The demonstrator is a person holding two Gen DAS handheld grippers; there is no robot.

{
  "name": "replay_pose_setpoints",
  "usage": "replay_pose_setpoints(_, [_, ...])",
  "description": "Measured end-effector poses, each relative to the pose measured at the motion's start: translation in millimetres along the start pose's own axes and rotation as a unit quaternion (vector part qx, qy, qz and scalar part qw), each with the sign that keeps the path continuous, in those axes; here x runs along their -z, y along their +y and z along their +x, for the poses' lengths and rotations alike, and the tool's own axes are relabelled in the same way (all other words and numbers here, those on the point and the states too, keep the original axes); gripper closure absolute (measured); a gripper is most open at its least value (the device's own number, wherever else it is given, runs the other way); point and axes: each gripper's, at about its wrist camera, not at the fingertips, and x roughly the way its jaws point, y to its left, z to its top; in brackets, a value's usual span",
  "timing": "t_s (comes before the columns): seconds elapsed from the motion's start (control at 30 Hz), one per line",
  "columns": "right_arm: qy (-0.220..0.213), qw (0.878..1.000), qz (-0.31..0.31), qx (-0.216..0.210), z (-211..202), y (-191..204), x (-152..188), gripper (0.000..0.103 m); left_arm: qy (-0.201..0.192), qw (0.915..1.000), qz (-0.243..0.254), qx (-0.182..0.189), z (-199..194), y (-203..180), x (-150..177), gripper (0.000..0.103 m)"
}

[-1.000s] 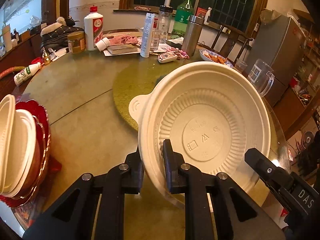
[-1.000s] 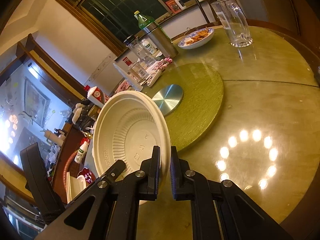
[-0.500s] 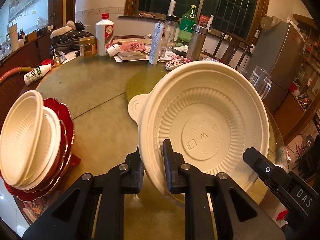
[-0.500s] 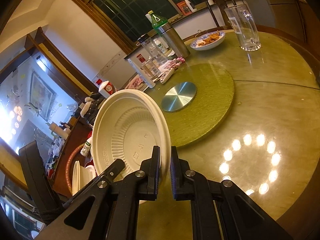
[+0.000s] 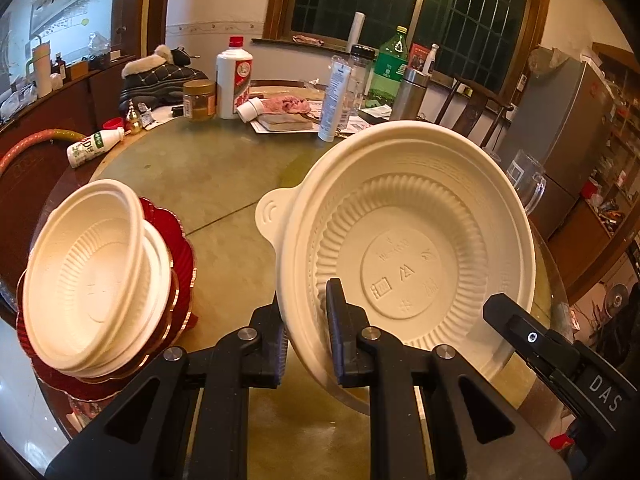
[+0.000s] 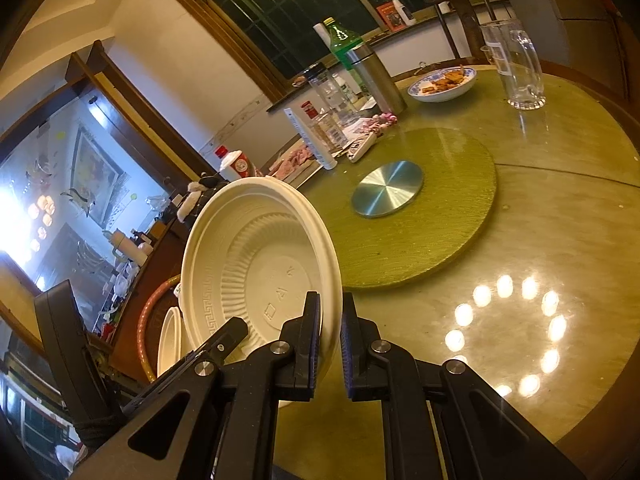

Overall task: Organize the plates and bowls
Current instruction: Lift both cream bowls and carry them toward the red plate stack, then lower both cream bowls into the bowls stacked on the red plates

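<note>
The round green-topped table (image 5: 224, 184) spreads under both my tongs, with a round green turntable mat (image 6: 420, 216) at its middle and a small brushed-metal disc (image 6: 387, 193) on that. Bottles, a jar and papers crowd its far edge.

I hold 1 wide cream disposable bowl (image 5: 408, 248) tilted on its side above the table, its embossed inside facing my left camera and its tab handle pointing left. My left tongs (image 5: 306, 328) are clenched on its lower rim, 1 finger inside, 1 outside. My right tongs (image 6: 330, 342) pinch the same bowl's rim on its other side, clamped tight.

At the table's left edge, 2 nested cream bowls (image 5: 92, 268) lean in a stack of red scalloped plates (image 5: 176, 240), apart from the held bowl.
</note>
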Motion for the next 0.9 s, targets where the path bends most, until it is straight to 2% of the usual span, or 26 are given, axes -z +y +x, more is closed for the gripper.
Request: replay_pose_setpoints(0.9, [0.018, 0.997, -0.056, -0.047, 20, 64, 6, 0.094, -0.038, 0.9979, -0.043, -0.030, -36, 61, -9, 0.088])
